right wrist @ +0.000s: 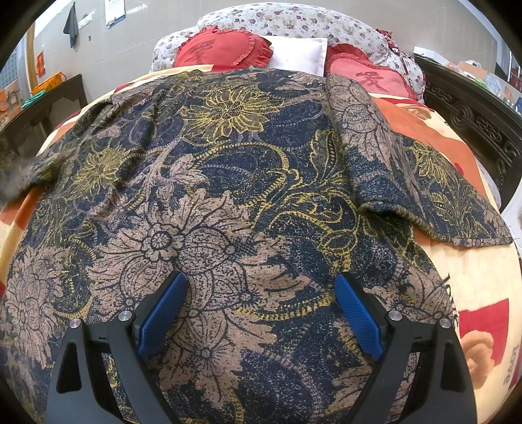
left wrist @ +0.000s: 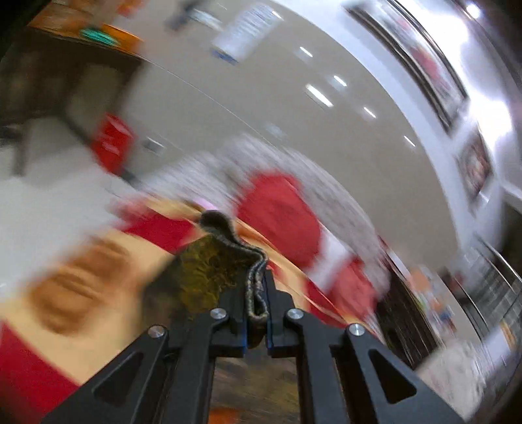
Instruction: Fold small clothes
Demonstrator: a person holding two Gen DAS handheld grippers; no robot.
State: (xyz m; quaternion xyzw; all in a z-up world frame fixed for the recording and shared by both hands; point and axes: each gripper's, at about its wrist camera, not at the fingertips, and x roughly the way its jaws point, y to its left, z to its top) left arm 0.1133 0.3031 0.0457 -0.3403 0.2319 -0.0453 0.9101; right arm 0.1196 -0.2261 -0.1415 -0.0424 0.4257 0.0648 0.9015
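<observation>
Nearest to us, the left hand-held gripper (left wrist: 256,293) has its jaws pinched tight on a folded hem of the patterned shirt (right wrist: 228,182), and the cloth bunches up above the fingertips. That view is badly smeared, so little else there is sure. The right hand-held gripper (right wrist: 261,313) hangs over the shirt's lower middle with its jaws spread wide and nothing between the blue pads (right wrist: 163,313); whether the tips touch the cloth we cannot tell.

The shirt lies spread flat over the bed (right wrist: 483,293), covering most of it. On the shirt's right side, a sleeve (right wrist: 359,140) is already turned in over the body (we judge this the first fold done). At its left edge the cloth rises in a blur, which is probably the corner that the left one holds. So we think the work is early: the left side is yet to be laid over, and the lengthwise folds remain.

Beyond the shirt's far edge sit two red heart cushions (right wrist: 222,49), a white pillow (right wrist: 300,52) between them, and a flowered quilt roll (right wrist: 287,19). The bedspread is cream, orange and red. Left of the shirt stands a dark cabinet (right wrist: 49,101) against a tiled wall (right wrist: 137,42).
</observation>
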